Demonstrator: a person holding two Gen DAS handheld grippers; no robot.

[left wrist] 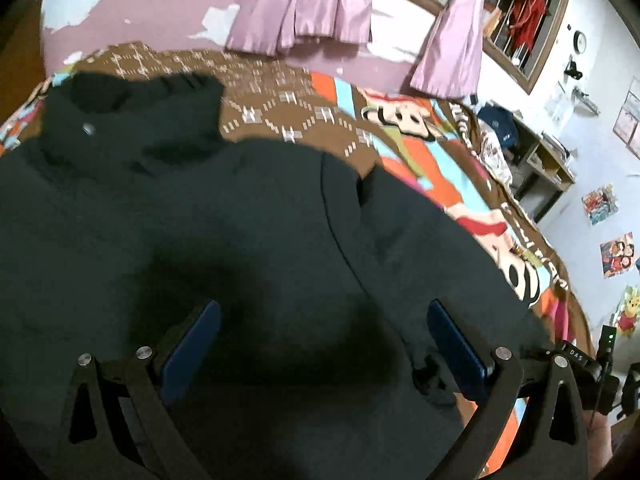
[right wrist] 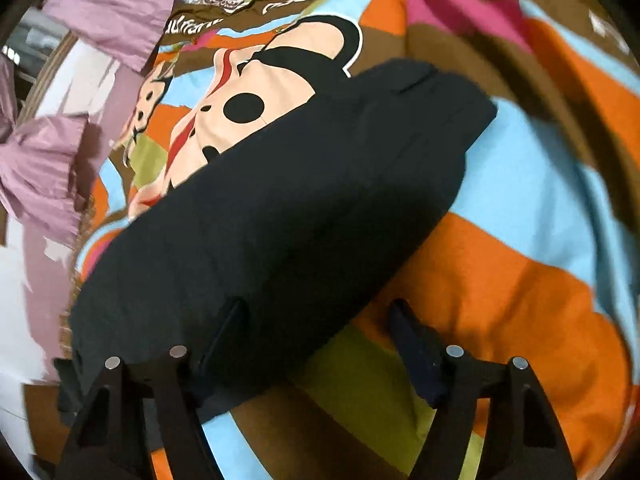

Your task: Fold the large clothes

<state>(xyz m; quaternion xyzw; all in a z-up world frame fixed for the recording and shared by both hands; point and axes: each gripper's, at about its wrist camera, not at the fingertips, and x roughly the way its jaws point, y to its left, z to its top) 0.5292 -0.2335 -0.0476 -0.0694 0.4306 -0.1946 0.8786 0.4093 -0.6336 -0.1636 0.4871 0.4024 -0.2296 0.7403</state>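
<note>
A large black garment (left wrist: 200,220) lies spread on a colourful cartoon bedspread (left wrist: 420,160). Its ribbed end and a metal snap (left wrist: 87,129) show at the upper left. My left gripper (left wrist: 323,308) hangs open just above the dark cloth, with its blue pads (left wrist: 192,344) wide apart and nothing pinched. In the right wrist view the garment (right wrist: 300,184) runs diagonally as a long folded band. My right gripper (right wrist: 318,306) is open and straddles the band's lower edge. Its left finger is over the black cloth and its right finger is over the bedspread (right wrist: 500,280).
Pink curtains (left wrist: 312,4) hang over a barred window behind the bed. A shelf unit (left wrist: 548,160) with a dark blue bag stands at the right, near posters (left wrist: 616,254) on the wall. A black device with a green light (left wrist: 608,344) sits at the right edge.
</note>
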